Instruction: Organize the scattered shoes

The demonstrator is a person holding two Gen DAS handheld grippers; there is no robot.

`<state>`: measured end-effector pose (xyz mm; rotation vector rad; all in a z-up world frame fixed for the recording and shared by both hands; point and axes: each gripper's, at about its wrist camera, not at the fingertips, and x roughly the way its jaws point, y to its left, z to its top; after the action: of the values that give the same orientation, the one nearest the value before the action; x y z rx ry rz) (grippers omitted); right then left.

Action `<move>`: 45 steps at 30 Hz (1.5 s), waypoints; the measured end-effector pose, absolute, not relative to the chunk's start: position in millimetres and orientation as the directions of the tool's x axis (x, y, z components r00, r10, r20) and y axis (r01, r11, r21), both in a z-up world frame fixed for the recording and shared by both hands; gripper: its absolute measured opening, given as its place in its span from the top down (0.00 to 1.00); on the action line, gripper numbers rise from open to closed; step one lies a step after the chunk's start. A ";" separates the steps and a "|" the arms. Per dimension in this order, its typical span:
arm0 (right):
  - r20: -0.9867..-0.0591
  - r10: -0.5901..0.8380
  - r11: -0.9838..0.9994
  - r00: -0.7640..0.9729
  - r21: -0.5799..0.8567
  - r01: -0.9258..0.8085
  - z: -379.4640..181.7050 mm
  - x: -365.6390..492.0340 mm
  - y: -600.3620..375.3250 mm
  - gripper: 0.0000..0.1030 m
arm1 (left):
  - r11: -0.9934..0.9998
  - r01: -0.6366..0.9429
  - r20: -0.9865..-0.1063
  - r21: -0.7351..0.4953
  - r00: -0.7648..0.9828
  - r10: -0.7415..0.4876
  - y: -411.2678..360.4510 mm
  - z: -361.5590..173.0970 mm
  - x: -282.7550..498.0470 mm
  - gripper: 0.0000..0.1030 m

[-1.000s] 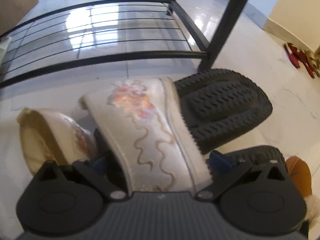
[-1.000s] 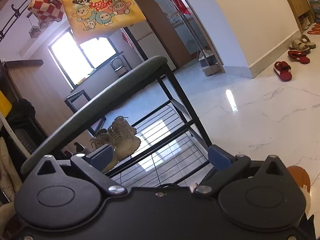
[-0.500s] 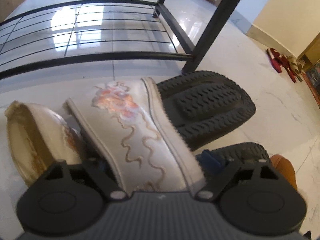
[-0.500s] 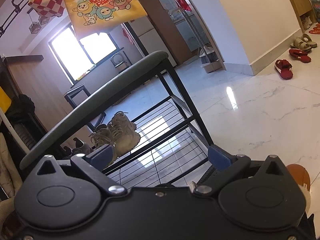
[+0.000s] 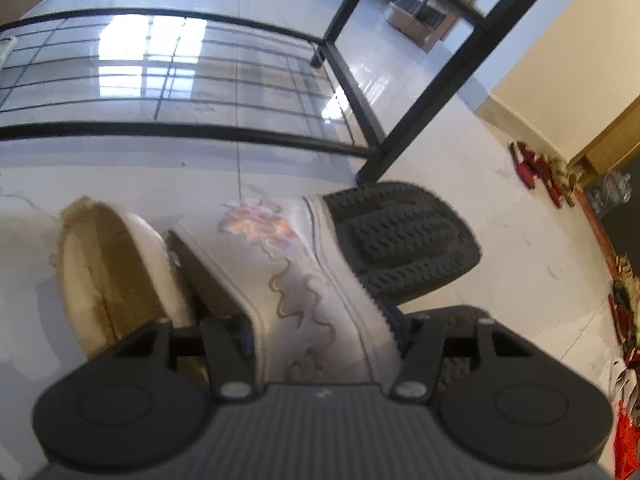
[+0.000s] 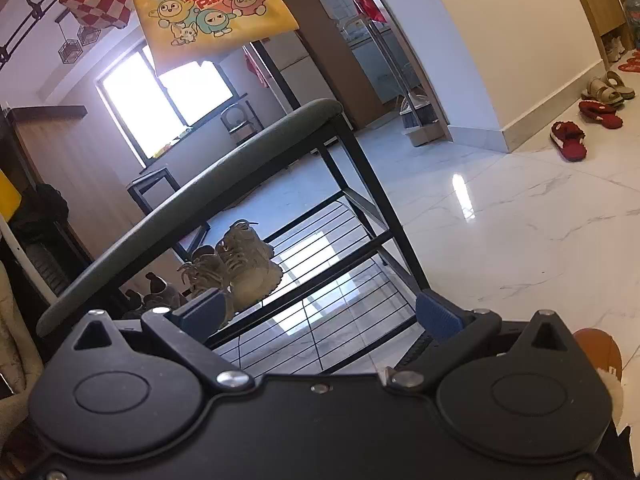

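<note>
A white embroidered shoe (image 5: 296, 280) lies tipped on its side, its black treaded sole (image 5: 404, 240) facing right. My left gripper (image 5: 320, 328) has this shoe between its fingers; the jaws are closing and both pads press its sides. Its mate (image 5: 112, 272), tan insole showing, lies just to the left on the floor. The black wire shoe rack (image 5: 200, 132) stands right behind both shoes. In the right wrist view my right gripper (image 6: 320, 312) is open with nothing in it, pointing at the rack (image 6: 360, 160), where beige sneakers (image 6: 240, 264) sit on a shelf.
The rack's front leg (image 5: 420, 104) rises just beyond the sole. Red slippers (image 6: 568, 140) and tan sandals (image 6: 608, 88) lie along the far wall. A brown shoe (image 6: 600, 352) sits by my right gripper. Cloth bags (image 6: 208, 0) hang above the rack.
The left jaws have drawn in from wide open until they grip the white shoe, and the left view has tilted and shifted. The right view has hardly changed.
</note>
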<state>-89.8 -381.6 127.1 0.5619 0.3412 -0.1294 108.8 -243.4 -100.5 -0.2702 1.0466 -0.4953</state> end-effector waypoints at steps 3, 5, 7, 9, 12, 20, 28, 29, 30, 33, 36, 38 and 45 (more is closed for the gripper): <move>-0.367 -0.074 0.851 0.927 0.462 0.250 123.5 -85.0 -379.4 0.00 | 0.843 0.272 -0.739 -0.463 0.407 -0.537 -239.1 -86.0 105.9 0.47; -0.380 -0.102 0.852 0.919 0.443 0.277 120.2 -81.7 -378.8 0.00 | 0.831 0.279 -0.721 -0.481 0.413 -0.556 -233.5 -73.6 101.2 0.47; -0.392 -0.118 0.852 0.913 0.432 0.295 117.6 -78.9 -377.9 0.00 | 0.819 0.288 -0.702 -0.497 0.422 -0.574 -224.5 -57.5 94.5 0.47; -0.398 -0.133 0.852 0.908 0.421 0.310 115.8 -77.1 -375.7 0.00 | 0.813 0.288 -0.691 -0.507 0.427 -0.583 -217.0 -47.7 89.9 0.47; -0.386 -0.150 0.861 0.910 0.401 0.312 113.4 -76.5 -369.2 0.00 | 0.802 0.289 -0.663 -0.524 0.452 -0.596 -193.1 -23.7 77.4 0.47; -0.422 -0.160 0.835 0.892 0.425 0.350 85.6 -80.9 -343.7 0.00 | 0.861 0.276 -0.606 -0.427 0.619 -0.499 -78.0 13.9 39.8 0.47; -0.416 -0.022 0.803 0.909 0.535 0.264 31.1 -96.1 -275.7 0.00 | 0.957 0.141 -0.538 -0.255 0.801 -0.261 47.1 -36.6 23.7 0.46; -0.416 -0.015 0.806 0.909 0.533 0.257 22.9 -93.7 -267.9 0.00 | 0.962 0.125 -0.533 -0.243 0.811 -0.240 54.5 -44.7 25.2 0.46; -0.420 -0.010 0.808 0.908 0.531 0.254 17.3 -91.1 -262.9 0.00 | 0.967 0.111 -0.534 -0.229 0.816 -0.221 58.6 -52.6 28.3 0.46; -0.481 0.028 0.827 0.877 0.504 0.250 -12.4 -73.2 -239.2 0.00 | 0.982 0.063 -0.552 -0.177 0.820 -0.152 74.5 -84.7 41.7 0.46; -0.535 0.048 0.873 0.843 0.433 0.225 -36.2 -53.1 -216.6 0.00 | 0.988 0.037 -0.576 -0.148 0.809 -0.116 77.0 -116.8 57.4 0.46; -0.546 0.048 0.892 0.837 0.401 0.210 -44.7 -47.1 -206.8 0.00 | 0.988 0.026 -0.588 -0.151 0.801 -0.111 76.7 -138.1 66.1 0.46; -0.616 0.066 0.915 0.785 0.350 0.198 -72.7 -24.9 -193.2 0.00 | 0.985 0.052 -0.601 -0.166 0.787 -0.143 71.7 -180.6 64.0 0.46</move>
<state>-24.9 -193.2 -72.7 0.4158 0.6691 -0.0736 64.0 71.7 -180.6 -0.1435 0.6575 -0.1054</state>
